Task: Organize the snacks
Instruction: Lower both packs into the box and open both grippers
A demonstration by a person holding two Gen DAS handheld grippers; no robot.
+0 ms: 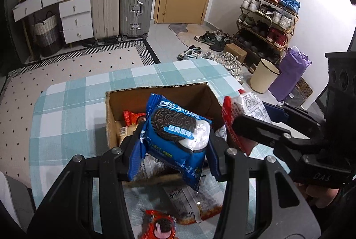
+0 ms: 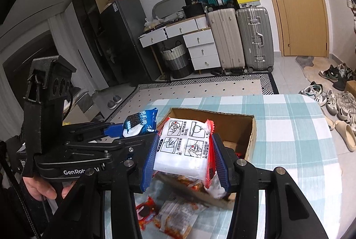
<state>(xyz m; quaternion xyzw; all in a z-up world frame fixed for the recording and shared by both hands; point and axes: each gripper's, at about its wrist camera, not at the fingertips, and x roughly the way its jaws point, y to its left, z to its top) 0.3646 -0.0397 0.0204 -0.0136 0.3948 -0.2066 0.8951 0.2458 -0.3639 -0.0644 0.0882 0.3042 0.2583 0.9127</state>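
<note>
My left gripper [image 1: 173, 150] is shut on a blue Oreo packet [image 1: 175, 136] and holds it over the near edge of an open cardboard box [image 1: 155, 92]. My right gripper [image 2: 185, 161] is shut on a white and red snack packet [image 2: 184, 150], held above the box's near side [image 2: 251, 138]. The right gripper also shows at the right in the left wrist view [image 1: 244, 125], with its packet [image 1: 242, 105]. The left gripper and Oreo packet show at the left in the right wrist view [image 2: 140, 123]. The box holds a red packet [image 1: 133, 116] and a pale packet [image 1: 125, 132].
The box stands on a table with a teal checked cloth [image 1: 73, 109]. A red Oreo packet [image 1: 160, 225] and an orange and white packet [image 1: 195, 205] lie on the cloth near me. Suitcases [image 1: 122, 5], drawers, a shoe rack [image 1: 267, 20] and a bin [image 1: 264, 76] stand beyond.
</note>
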